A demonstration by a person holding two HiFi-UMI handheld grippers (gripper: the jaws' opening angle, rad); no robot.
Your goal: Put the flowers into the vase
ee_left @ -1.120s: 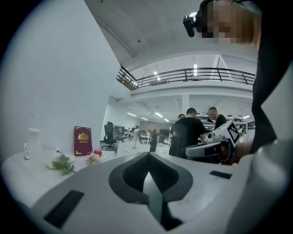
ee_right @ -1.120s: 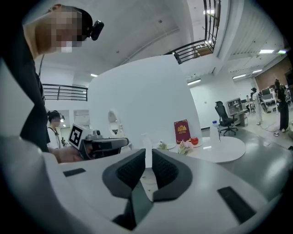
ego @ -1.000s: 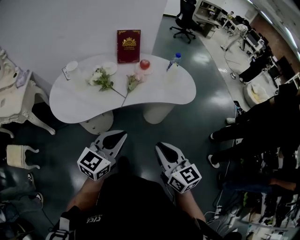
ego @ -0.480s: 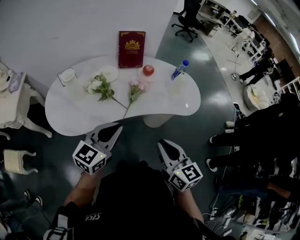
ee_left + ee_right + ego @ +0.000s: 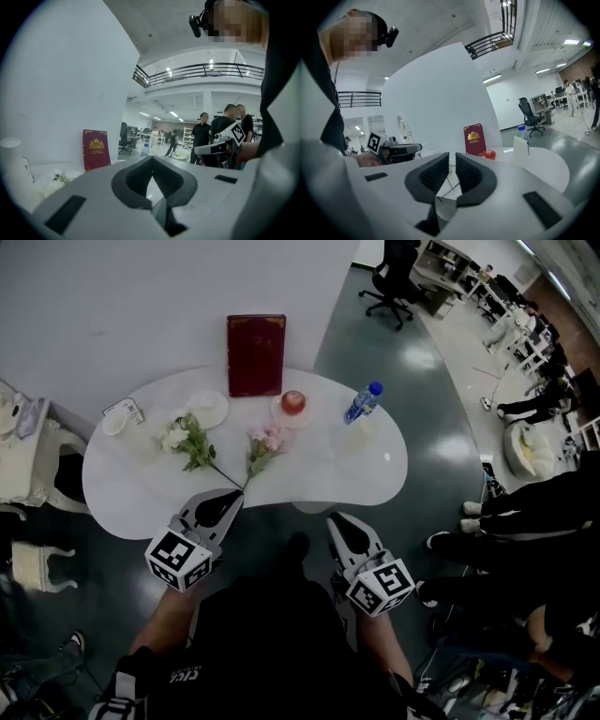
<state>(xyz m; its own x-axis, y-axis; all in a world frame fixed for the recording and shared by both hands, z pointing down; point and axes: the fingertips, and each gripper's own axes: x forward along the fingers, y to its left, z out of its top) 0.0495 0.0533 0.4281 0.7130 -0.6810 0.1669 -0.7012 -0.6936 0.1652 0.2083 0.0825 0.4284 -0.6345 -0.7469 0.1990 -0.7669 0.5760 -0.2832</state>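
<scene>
The white counter (image 5: 319, 470) is nearer now; my left tool (image 5: 229, 499) and right tool (image 5: 339, 522), both clenched and empty, come up to its near edge, so I judge grasping the flowers (image 5: 266, 441) comes next.

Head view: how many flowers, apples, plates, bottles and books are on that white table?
Flowers: 2, a white flower and a pink flower
Apple: 1
Plates: 2, a bare plate and the apple's plate
Bottle: 1
Book: 1
Total: 7
</scene>
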